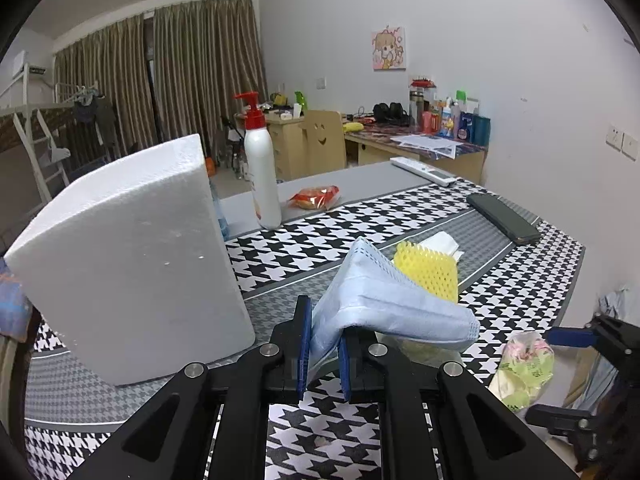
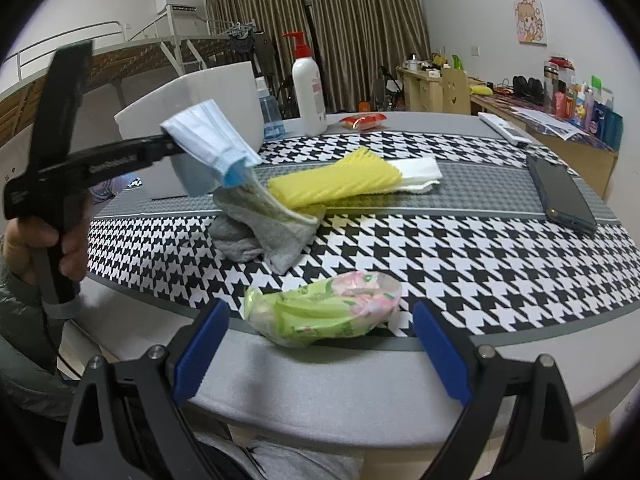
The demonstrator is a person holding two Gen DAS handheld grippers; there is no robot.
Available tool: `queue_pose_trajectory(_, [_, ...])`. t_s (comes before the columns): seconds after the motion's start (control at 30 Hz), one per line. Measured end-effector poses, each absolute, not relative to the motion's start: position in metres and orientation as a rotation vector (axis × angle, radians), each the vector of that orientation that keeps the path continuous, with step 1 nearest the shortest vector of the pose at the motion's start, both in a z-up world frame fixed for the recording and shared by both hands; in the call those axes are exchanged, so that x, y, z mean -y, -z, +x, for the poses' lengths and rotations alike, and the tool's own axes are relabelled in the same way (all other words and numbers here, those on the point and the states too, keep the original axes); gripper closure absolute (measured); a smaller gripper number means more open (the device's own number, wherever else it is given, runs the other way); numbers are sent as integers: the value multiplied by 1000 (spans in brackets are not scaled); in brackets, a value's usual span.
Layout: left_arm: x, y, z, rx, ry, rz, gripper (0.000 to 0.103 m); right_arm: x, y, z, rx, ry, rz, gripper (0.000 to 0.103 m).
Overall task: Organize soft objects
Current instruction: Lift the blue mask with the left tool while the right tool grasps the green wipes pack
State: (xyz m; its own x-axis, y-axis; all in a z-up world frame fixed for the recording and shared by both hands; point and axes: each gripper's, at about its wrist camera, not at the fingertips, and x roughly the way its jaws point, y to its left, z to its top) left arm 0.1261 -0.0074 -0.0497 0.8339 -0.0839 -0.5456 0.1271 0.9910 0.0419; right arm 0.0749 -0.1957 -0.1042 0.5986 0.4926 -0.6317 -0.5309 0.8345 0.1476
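Clenched on a pale blue pleated face mask [image 1: 372, 300], our left gripper [image 1: 323, 344] fills the bottom of the left wrist view; its blue pads press the folded fabric from both sides and the mask's free end droops to the right, off the table. Just behind the mask we see a yellow ridged foam sleeve [image 1: 426, 270] lying on the grey band of the black-and-white houndstooth table mat [image 1: 420, 216], with a white folded tissue [image 1: 442, 242] touching its far end. A tall white foam block [image 1: 132, 264] stands on the mat at the left. Beyond it stands a white pump bottle with a red top [image 1: 262, 168].

From the right wrist view, our right gripper [image 2: 320, 344] hangs released, its blue pads spread wide, with a green and pink plastic tissue packet [image 2: 324, 308] on the table edge between and just ahead of them, untouched. At the left a hand [image 2: 44, 248] grips the handle of the left gripper, which holds the mask raised above a crumpled grey sock [image 2: 260, 232]. We cannot tell whether the mask's ear loop touches the sock. A dark phone [image 2: 560, 192] lies well apart at the right.
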Motion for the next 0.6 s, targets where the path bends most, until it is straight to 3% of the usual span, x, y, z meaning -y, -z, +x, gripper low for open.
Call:
queue_pose_trajectory(0.33, [0,49,115,-567,108,60,90,185,116,84,-736,-581,-81,8])
queue_pose_trajectory(0.6, [-8,51,112,-579,96,38,90,177,116,85,-725,-584,-126,22])
